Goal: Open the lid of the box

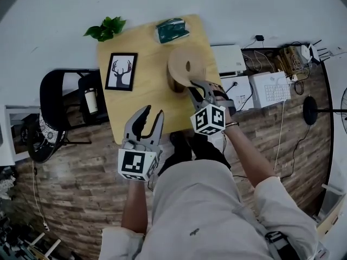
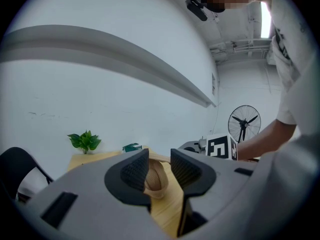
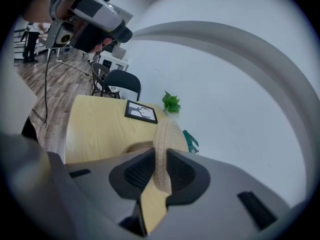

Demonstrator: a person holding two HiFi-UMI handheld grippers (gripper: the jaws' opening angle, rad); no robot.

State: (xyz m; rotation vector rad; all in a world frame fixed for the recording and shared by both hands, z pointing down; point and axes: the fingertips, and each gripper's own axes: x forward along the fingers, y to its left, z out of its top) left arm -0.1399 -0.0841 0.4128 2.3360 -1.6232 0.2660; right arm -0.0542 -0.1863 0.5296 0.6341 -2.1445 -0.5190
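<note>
A round wooden box (image 1: 176,84) stands on the light wooden table (image 1: 135,107), toward its right side. Its lid (image 1: 185,65) is tilted up on edge above the base. My right gripper (image 1: 196,89) is shut on the lid's rim. In the right gripper view both pads press the lid's (image 3: 164,144) edge, with the box base (image 3: 136,147) showing below to the left. My left gripper (image 1: 153,114) stands open over the table's near edge with nothing between its fingers. In the left gripper view the box (image 2: 156,180) shows beyond the open left gripper (image 2: 160,166).
A framed deer picture (image 1: 121,71), a small green plant (image 1: 105,28) and a green packet (image 1: 172,30) also lie on the table. A black chair (image 1: 59,102) stands to the left. White boxes and cables (image 1: 255,85) sit on the floor to the right.
</note>
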